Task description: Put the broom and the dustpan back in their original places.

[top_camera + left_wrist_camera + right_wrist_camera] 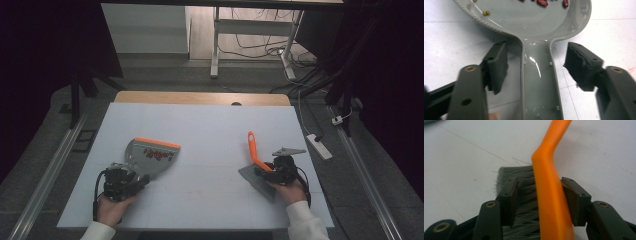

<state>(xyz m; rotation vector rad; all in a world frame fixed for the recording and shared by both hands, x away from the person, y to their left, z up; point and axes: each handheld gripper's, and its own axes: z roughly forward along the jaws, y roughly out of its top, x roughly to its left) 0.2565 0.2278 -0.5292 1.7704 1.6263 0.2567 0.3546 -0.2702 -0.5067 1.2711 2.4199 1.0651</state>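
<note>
A: Where the white worktop (210,125) ends at the far side, what's behind it?

B: A wooden edge, then grey floor with a white desk frame (216,45) and tangled cables (260,47); dark curtains hang on both sides. A power strip (319,146) lies on the floor to the right.

A: And on the worktop?

B: The dustpan (150,157) lies left of centre, orange lip away from the person, red beans (542,2) and a few small yellow ones in its tray. Its handle runs back between the jaws of the left hand-held gripper (535,67), which stand wide, pads clear of it on both sides.

A: The brush?

B: The brush (256,165) lies at the right, well apart from the dustpan, bristles on the worktop, orange handle pointing away. The right hand-held gripper (539,200) stands open around the handle; one pad is just beside it, the other off over the bristles.
</note>
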